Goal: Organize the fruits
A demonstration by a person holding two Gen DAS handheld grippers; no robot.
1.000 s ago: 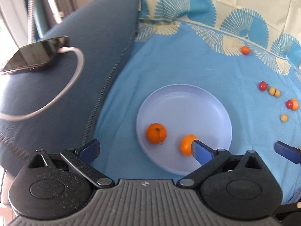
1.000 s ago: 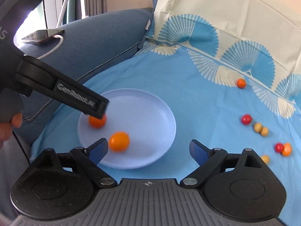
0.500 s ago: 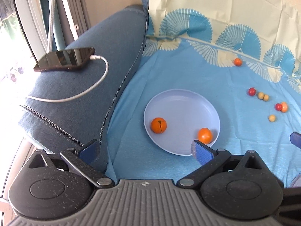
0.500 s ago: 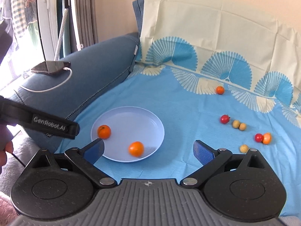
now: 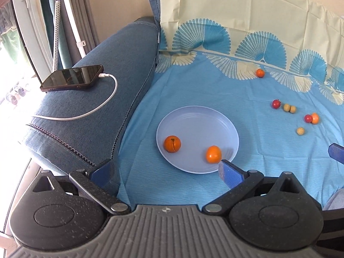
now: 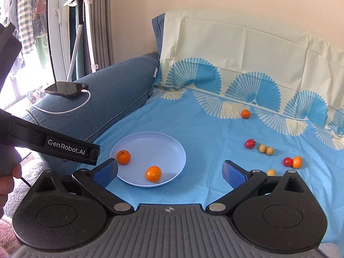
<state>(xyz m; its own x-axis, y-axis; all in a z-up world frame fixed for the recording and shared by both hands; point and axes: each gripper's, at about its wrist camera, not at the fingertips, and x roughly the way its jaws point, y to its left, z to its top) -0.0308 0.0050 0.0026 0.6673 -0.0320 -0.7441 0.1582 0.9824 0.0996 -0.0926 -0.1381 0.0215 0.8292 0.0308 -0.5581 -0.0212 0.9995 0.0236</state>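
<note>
— What does the left wrist view give you?
— The left gripper (image 5: 165, 169) has its blue pads spread wide, holding nothing. Past it a pale plate (image 5: 215, 116) lies on the blue cloth (image 5: 193, 79) with two oranges on it: a stemmed orange (image 5: 172, 143) at the left and a second orange (image 5: 213, 154) near the front rim. More small fruit lies well apart to the right: a far orange (image 5: 260, 72), a red fruit (image 5: 276, 103) beside two tan fruits (image 5: 289, 108). A phone (image 5: 72, 77) rests on the sofa arm (image 5: 120, 53).

— And the right wrist view?
— The right gripper (image 6: 169, 169) is wide open and empty too. The plate (image 6: 150, 137) sits ahead on its left, both oranges inside. The left gripper's black body reaches in from the left, just beside the plate.
</note>
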